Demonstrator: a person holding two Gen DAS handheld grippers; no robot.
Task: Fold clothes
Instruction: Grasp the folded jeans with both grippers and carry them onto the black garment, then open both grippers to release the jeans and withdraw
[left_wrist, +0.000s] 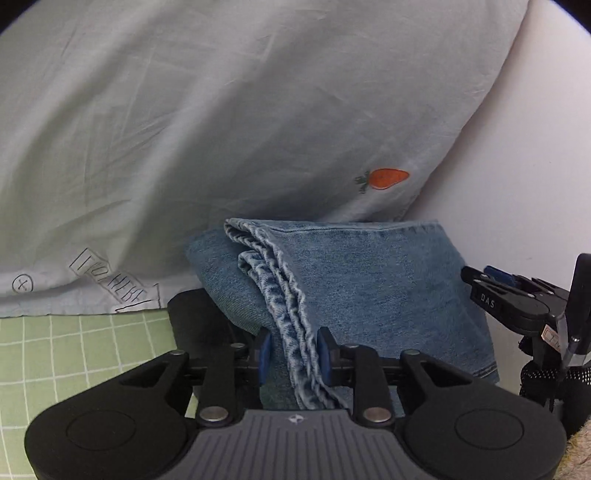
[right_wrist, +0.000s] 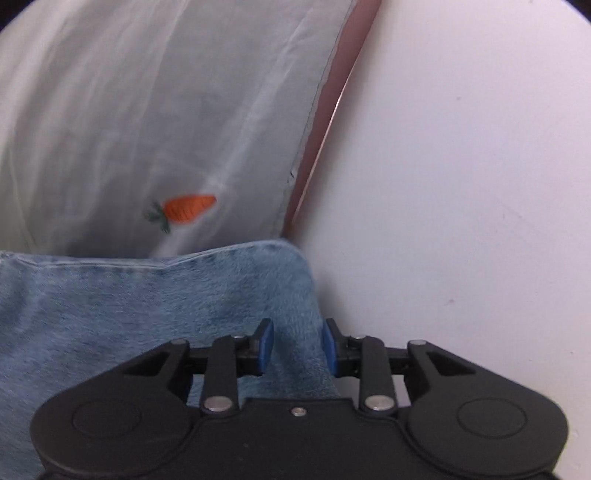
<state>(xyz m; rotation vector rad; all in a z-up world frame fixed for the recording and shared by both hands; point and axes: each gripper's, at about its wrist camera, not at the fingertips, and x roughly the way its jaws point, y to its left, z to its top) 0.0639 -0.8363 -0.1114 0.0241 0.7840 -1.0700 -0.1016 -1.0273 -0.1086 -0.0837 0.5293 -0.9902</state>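
Note:
Folded blue jeans (left_wrist: 362, 280) are held up in front of a pale pillow. My left gripper (left_wrist: 293, 356) is shut on the jeans' bunched hem edges, which run between its blue pads. My right gripper (right_wrist: 297, 347) is shut on the right side of the jeans (right_wrist: 147, 314), with denim between its pads. The right gripper also shows at the right edge of the left wrist view (left_wrist: 517, 302), next to the jeans' right edge.
A pale grey pillow (left_wrist: 221, 122) with an orange carrot print (left_wrist: 388, 179) fills the background; it also shows in the right wrist view (right_wrist: 166, 110). A green checked sheet (left_wrist: 74, 354) lies at lower left. A white wall (right_wrist: 461, 166) is at the right.

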